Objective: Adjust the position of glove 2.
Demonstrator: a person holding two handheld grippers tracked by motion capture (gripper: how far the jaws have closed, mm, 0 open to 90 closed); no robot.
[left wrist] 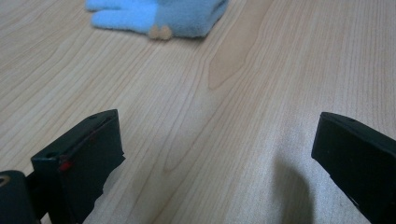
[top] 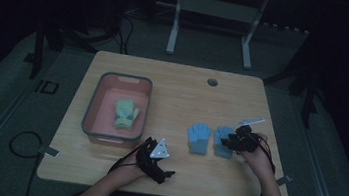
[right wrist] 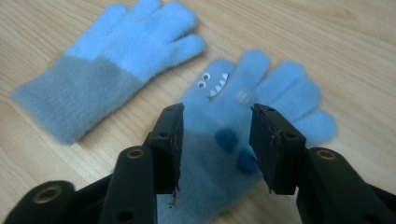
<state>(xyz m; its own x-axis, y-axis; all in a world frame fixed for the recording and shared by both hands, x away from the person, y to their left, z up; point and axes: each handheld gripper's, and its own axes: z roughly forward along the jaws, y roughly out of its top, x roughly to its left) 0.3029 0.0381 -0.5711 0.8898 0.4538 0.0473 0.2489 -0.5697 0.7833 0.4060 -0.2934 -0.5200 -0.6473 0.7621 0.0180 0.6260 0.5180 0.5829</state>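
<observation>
Blue glove [right wrist: 233,140] with toothy face between half-open right tool [right wrist: 215,135] jaws; left tool [left wrist: 215,154] wide.

Left claw [left wrist: 212,163] gapes over bare table [left wrist: 233,93] — blue glove [left wrist: 187,16] beyond.

My high view looks down and forward over the whole table [top: 184,86]. My left gripper view skims close above the wood; my right sits close over the blue gloves [right wrist: 140,56], which all three share.
</observation>
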